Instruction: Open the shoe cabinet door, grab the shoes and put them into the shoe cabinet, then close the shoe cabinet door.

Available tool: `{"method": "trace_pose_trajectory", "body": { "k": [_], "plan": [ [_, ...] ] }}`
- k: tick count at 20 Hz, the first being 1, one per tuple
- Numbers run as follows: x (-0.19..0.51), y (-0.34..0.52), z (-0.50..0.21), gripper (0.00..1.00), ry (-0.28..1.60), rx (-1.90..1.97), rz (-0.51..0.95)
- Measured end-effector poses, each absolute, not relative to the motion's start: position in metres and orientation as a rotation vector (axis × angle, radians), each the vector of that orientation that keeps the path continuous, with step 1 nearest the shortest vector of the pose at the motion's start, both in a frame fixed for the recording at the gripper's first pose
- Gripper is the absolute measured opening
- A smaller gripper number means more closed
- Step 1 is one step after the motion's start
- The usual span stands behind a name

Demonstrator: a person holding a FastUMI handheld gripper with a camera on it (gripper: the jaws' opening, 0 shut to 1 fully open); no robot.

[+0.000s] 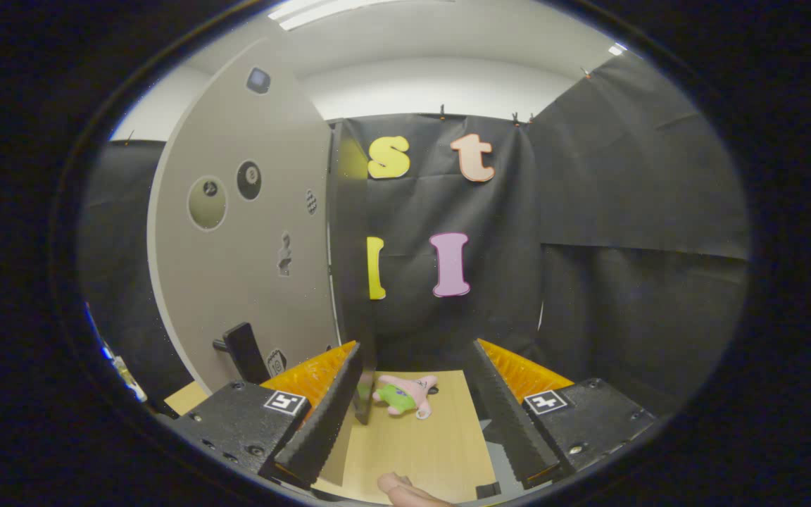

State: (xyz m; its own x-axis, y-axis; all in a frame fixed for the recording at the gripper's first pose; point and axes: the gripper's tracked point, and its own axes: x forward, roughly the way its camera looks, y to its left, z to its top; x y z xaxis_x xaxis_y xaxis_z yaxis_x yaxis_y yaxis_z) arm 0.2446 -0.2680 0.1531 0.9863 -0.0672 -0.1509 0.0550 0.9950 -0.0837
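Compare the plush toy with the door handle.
The toy is pink and green; the handle is black. The toy lies flat on the wooden board; the handle sticks out from the upright grey door. The toy sits between the open jaws; the handle is off to their left. Shared: the jaws touch neither.

Between my fingers (416, 415), which stand spread apart, I see a light wooden tabletop (419, 451). A small pink plush star toy (405, 394) with green shorts lies on it near the far edge, toward the far left corner. Close against that left side stands the grey cabinet door (250, 232).
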Motion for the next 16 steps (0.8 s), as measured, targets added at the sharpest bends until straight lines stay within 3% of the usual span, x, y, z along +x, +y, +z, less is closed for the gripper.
{"method": "trace_pose_trajectory", "body": {
  "k": [4,6,16],
  "plan": [
    [0.254,-0.223,0.14,0.97,0.155,-0.105,-0.029],
    [0.252,-0.21,0.143,0.89,0.149,-0.102,-0.031],
    [0.259,-0.124,0.136,0.9,0.152,-0.13,0.061]
  ]
}}
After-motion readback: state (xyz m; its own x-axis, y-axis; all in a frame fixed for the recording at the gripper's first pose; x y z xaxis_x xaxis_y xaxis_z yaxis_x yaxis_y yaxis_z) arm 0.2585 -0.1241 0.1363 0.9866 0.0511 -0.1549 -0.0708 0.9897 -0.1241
